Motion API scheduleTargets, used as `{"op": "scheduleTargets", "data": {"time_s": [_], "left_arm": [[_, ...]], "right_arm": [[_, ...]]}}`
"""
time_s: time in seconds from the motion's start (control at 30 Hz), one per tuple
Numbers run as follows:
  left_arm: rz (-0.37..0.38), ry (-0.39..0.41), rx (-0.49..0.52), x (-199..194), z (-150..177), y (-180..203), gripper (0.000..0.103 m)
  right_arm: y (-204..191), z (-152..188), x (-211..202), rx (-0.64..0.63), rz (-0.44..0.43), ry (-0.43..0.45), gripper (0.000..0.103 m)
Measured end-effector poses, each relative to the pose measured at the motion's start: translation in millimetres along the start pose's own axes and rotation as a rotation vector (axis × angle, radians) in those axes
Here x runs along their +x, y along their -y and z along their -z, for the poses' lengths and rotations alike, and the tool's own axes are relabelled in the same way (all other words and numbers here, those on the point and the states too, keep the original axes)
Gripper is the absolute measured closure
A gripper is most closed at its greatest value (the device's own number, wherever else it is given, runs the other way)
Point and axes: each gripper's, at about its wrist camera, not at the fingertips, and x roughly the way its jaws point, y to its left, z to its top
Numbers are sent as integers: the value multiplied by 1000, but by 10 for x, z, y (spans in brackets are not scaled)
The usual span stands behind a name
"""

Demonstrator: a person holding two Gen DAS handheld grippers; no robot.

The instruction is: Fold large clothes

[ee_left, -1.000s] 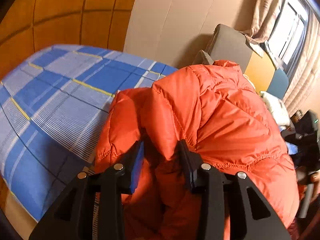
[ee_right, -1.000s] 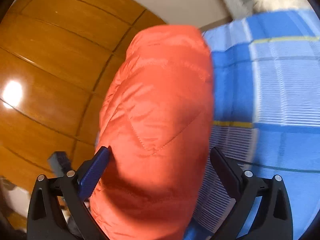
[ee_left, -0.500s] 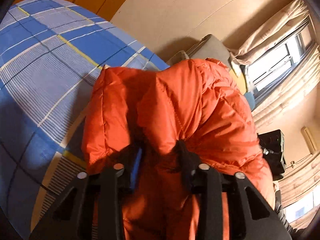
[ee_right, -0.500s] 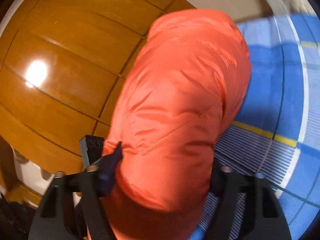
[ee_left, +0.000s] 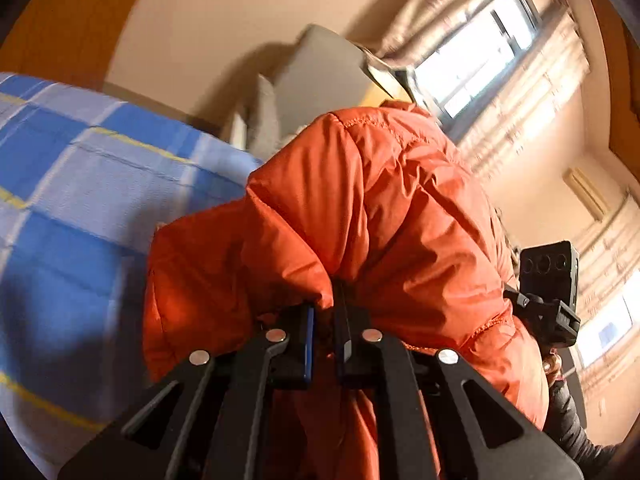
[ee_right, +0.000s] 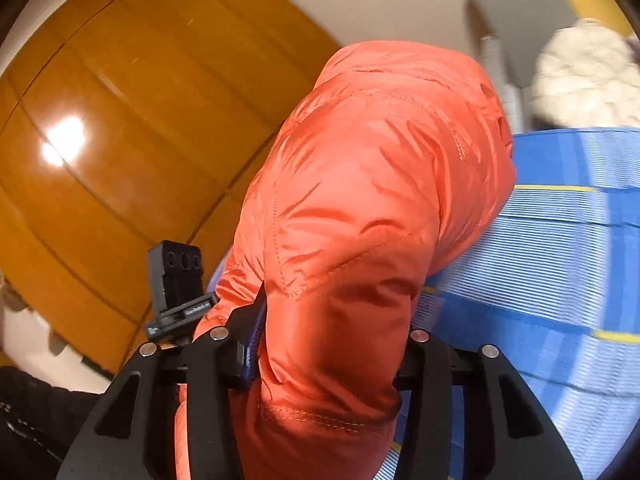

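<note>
Both tools grip the orange puffer jacket [ee_left: 384, 216]: the left gripper [ee_left: 325, 312] is clenched on a thin pinch, the right gripper [ee_right: 328, 344] is closing around a thick bunch, evidently raising it above the blue checked bed cover [ee_right: 560, 240] for folding.

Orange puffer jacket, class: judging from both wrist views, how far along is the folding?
Done: both grippers have hold of the orange puffer jacket; the left gripper is shut on a pinch of fabric. In hand: the right gripper is closing on a thick bunch above the blue checked bedspread. Left: no neat fold shows, so laying flat and folding remain.
</note>
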Motion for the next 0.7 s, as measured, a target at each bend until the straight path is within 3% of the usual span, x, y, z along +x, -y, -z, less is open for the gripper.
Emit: {"op": "scheduleTargets", "data": {"time_s": [0.1, 0.2, 0.3, 0.37, 0.4, 0.47, 0.6, 0.7], "left_arm": [[-34, -26, 46, 281, -34, 283, 96], [-116, -73, 77, 533, 20, 409, 96], [-185, -107, 147, 668, 154, 501, 95], [-215, -107, 181, 709, 200, 536, 94], [-222, -112, 179, 721, 217, 536, 94], [-234, -107, 169, 677, 250, 541, 93], [-270, -87, 183, 654, 286, 605, 90], [-275, -83, 179, 661, 265, 589, 88]], "right_arm": [[318, 86, -192, 57, 76, 26, 58], [627, 259, -187, 122, 136, 3, 57], [775, 384, -130, 155, 157, 11, 48], [769, 388, -112, 166, 206, 19, 32], [782, 339, -122, 167, 219, 18, 29], [692, 288, -141, 166, 287, 15, 21], [397, 224, -561, 76, 499, 84, 21], [-60, 304, -641, -13, 586, 128, 21]]}}
